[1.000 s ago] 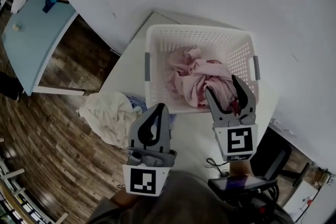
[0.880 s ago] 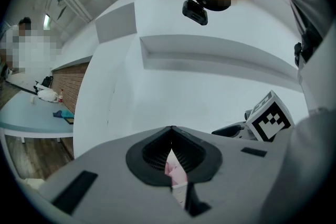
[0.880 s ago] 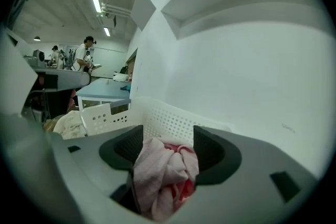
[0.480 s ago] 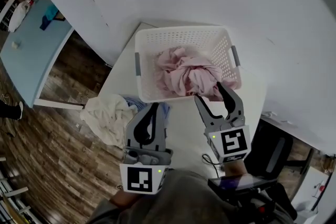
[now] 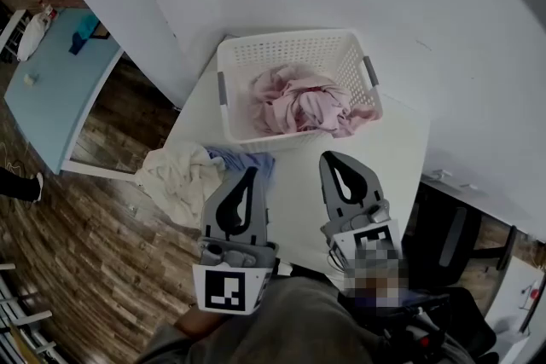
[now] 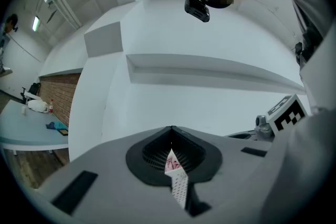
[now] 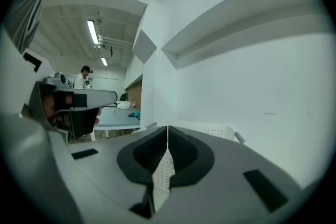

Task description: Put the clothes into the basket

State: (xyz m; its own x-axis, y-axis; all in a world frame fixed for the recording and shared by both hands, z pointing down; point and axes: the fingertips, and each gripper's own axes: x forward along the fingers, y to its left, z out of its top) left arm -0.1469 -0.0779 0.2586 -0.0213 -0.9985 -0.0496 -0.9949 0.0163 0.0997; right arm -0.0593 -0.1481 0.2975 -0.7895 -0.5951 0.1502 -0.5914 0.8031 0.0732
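Two garments remain outside the basket [image 5: 286,51], so the job looks part done. A heap of pink clothes [image 5: 294,102] already fills the white basket at the far end of the tabletop [image 5: 384,158], with one fold spilling over its near right rim. A cream garment [image 5: 179,175] lies bunched at the tabletop's left edge, seemingly hanging partly over it above the wooden floor [image 5: 94,209]. A blue garment [image 5: 247,159] sits just beside it, between the cream one and the basket's front wall.

Neither tool carries anything. The left hand-held gripper [image 5: 249,175] hovers just on the near side of the blue garment, its jaws pressed together with nothing between them. The right hand-held gripper [image 5: 328,158] hangs over bare tabletop, on the near side of the basket. Its jaws have just been closing and now meet, also empty.

I judge this to be the pause between one drop and the next pick. The next move probably falls to the left side, which is closest to the remaining pile. It would need to part its jaws, tip down onto a raised fold of the blue or cream cloth, and pinch firmly. Then it must lift high enough to clear the basket's front wall. The trailing pink fold may also want tucking in.
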